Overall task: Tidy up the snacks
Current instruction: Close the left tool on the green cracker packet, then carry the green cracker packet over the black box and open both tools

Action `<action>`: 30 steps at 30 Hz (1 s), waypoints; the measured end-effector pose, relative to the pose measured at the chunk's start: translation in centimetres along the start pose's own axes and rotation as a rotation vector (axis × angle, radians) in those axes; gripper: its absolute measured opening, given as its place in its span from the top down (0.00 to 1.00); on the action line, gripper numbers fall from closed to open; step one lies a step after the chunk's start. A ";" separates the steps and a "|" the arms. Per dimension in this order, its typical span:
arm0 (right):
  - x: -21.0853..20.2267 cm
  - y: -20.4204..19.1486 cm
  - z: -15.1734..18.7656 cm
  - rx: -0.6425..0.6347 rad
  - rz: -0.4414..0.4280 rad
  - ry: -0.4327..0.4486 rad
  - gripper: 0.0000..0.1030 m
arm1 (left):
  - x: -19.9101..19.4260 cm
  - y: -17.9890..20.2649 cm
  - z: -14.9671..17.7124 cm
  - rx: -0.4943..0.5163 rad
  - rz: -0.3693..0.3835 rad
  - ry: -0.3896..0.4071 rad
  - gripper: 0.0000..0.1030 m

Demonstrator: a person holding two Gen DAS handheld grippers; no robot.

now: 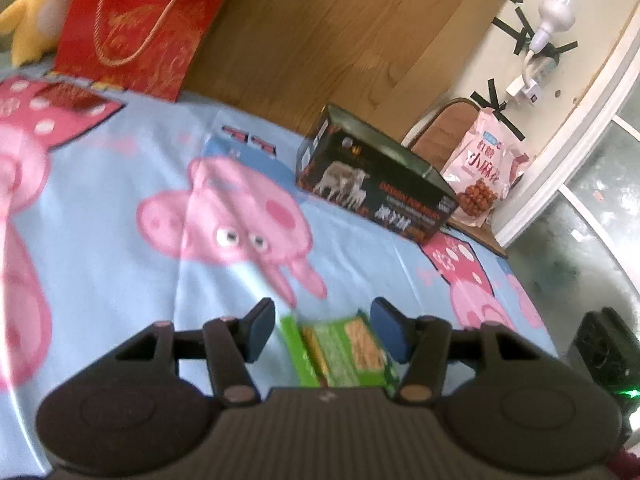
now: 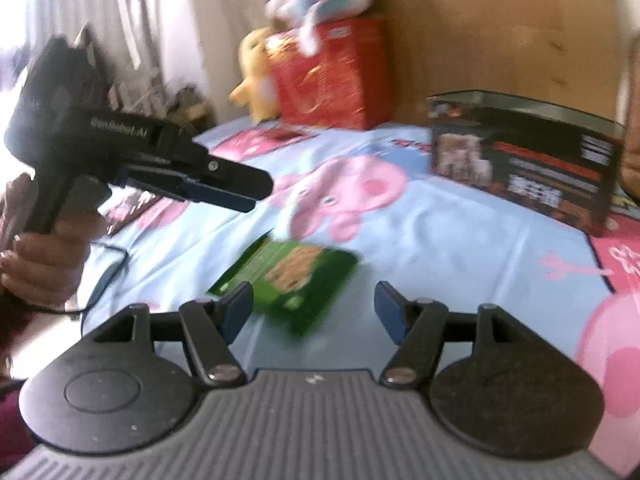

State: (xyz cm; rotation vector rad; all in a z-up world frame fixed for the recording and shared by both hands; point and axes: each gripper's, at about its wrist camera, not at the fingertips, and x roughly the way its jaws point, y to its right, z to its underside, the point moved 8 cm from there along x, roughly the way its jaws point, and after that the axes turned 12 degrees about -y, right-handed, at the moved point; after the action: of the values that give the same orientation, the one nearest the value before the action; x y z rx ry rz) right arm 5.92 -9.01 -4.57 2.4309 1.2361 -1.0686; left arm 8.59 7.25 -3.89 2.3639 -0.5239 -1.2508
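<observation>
Green snack packet point(image 1: 340, 350) flat on the pig-print bedsheet point(image 1: 120, 208), framed between the spread fingers of the left gripper point(image 1: 322, 330), not clamped. Right gripper point(image 2: 314, 308) likewise released, empty, near side of the same packet point(image 2: 288, 280), slightly right of it. Open black carton point(image 1: 376, 184) farther off and right, near the bed edge; pink snack bag point(image 1: 482, 178) just beyond it on a wooden chair point(image 1: 436, 136). Likely trouble: thin foil sliding or buckling under closing pads, soft sheet bunching up with it; both grippers converging on one packet and knocking together. Plenty of bare sheet between packet and carton for a carry; less room right, where the mattress drops to the floor. Red gift bag point(image 1: 136, 28) and yellow plush toy point(image 1: 36, 20) far left, well apart.
</observation>
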 end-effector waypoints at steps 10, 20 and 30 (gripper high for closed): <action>1.8 -0.9 -0.5 -0.106 0.094 -0.033 0.35 | 2.8 1.8 2.3 0.046 0.010 -0.075 0.53; 0.2 1.6 -1.0 -0.036 0.173 0.047 0.52 | 4.7 4.0 -1.3 0.118 -0.007 -0.079 0.57; -2.1 10.2 -9.0 0.103 0.285 0.241 0.52 | 7.4 8.9 -13.4 0.274 -0.004 0.044 0.57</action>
State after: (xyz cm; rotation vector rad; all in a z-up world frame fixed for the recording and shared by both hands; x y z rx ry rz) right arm 17.54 -12.32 1.97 2.7741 0.8741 -0.7958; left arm 22.52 -1.59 2.53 2.6109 -0.7162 -1.1903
